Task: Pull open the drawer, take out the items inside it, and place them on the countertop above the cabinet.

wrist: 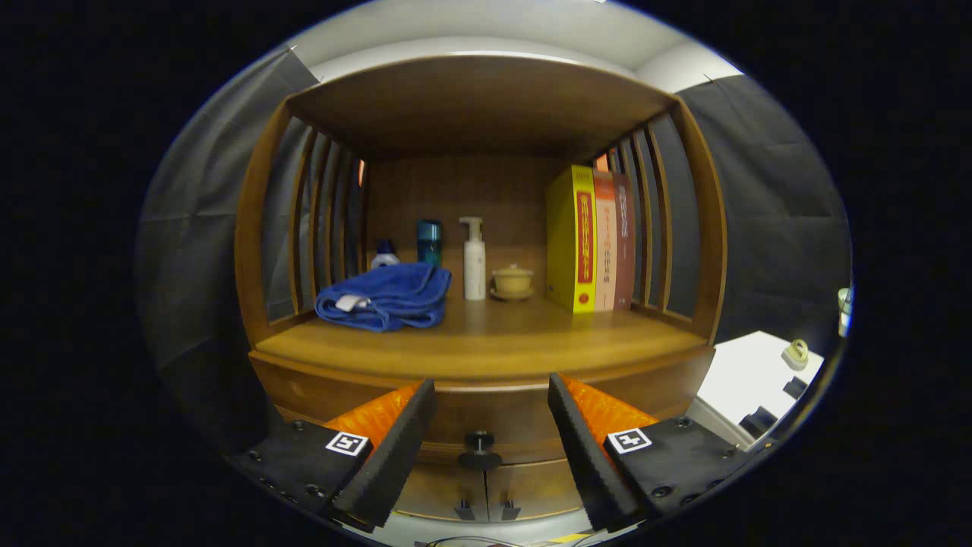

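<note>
Two fingers of claw [492,399] spread (empty) before drawer knob [479,441].

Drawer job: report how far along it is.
Done: nothing; the drawer looks shut. In hand: the gripper is open, its fingers either side of the drawer knob, lined up but not gripping. Left: pull it open, move its contents onto the countertop.

Wood drawer [486,416] closed, knob [479,441] centred
</note>
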Tool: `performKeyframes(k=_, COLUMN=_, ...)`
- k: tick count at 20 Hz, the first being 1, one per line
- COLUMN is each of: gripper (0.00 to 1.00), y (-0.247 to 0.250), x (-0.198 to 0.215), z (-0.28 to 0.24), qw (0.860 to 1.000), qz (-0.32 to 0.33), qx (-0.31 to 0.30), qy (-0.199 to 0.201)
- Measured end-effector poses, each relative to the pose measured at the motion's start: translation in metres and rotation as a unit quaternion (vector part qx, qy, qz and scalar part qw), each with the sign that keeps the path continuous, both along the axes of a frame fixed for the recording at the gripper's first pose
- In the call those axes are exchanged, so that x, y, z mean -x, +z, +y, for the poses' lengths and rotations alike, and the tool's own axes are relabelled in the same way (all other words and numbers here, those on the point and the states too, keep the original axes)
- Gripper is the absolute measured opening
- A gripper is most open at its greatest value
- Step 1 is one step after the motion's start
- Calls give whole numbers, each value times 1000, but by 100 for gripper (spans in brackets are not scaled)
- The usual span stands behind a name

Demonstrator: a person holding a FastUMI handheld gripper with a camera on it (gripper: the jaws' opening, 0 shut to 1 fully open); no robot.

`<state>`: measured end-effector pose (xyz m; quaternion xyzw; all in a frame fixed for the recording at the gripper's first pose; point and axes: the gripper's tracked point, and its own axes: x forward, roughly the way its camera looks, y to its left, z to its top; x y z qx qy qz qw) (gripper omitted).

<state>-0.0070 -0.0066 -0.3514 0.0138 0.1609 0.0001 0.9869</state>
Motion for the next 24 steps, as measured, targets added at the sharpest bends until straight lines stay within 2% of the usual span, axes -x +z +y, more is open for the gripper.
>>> performKeyframes(k=5, gripper=92, y=-57, x=5, z=1, qw=999, qz=44, qx=-14, qy=-14)
performKeyframes(k=9, gripper=74, y=-78, x=-1, z=10, qw=998, qz=65, qx=-22, qy=-5)
performKeyframes(k=12, gripper=52, y=-79, x=-2, z=11, qw=998, qz=67, qx=-11, qy=6)
performKeyframes(k=16, gripper=35, y=-81, x=9, z=12, qw=995, qz=95, qx=-4, qy=8)
performKeyframes(k=19, gripper=35, y=-73, x=33, z=12, qw=994, qz=110, qx=2, qy=16)
performKeyframes(k=24, gripper=35, y=-60, x=72, z=9, qw=993, qz=121, qx=2, qy=5)
